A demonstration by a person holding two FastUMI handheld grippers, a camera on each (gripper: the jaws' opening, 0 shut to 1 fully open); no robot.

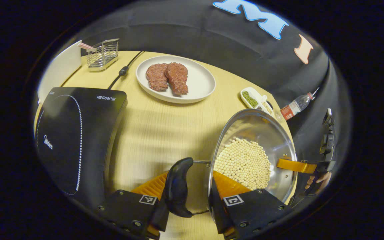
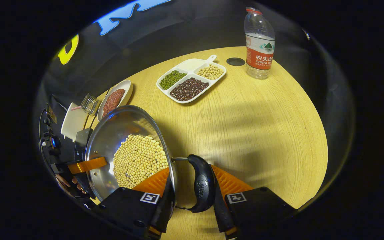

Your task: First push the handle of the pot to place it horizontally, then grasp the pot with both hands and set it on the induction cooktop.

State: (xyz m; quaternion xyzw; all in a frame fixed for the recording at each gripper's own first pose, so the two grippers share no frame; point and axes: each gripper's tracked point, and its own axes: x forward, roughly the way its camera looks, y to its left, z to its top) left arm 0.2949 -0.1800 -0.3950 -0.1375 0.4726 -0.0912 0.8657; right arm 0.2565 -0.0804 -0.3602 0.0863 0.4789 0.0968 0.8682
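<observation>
A: Where is the pot (image 1: 252, 156) at this moment?

B: It is between the two grippers, above the wooden table (image 1: 165, 126), and it looks tilted. Pale beans (image 1: 243, 163) lie on its bottom. The induction cooktop (image 1: 75, 136) is to one side in the left gripper view, apart from the pot.

A: How does the left gripper (image 1: 192, 203) hold it?

B: One finger is outside, against the black side handle (image 1: 177, 186); the other finger goes over the rim, inside the pot. Handle and rim are clamped between them.

A: And the right gripper (image 2: 190, 203)?

B: The same way on the opposite side. In the right gripper view the other black handle (image 2: 203, 186) and the pot wall sit between its fingers, and they press on both sides.

A: What else is on the table?

B: A white plate (image 1: 202, 80) with two pieces of meat (image 1: 168, 77), a small wire rack (image 1: 102, 55), a divided tray (image 2: 192, 80) with green, dark and pale beans, and a water bottle (image 2: 259, 43) that stands upright near the tray.
</observation>
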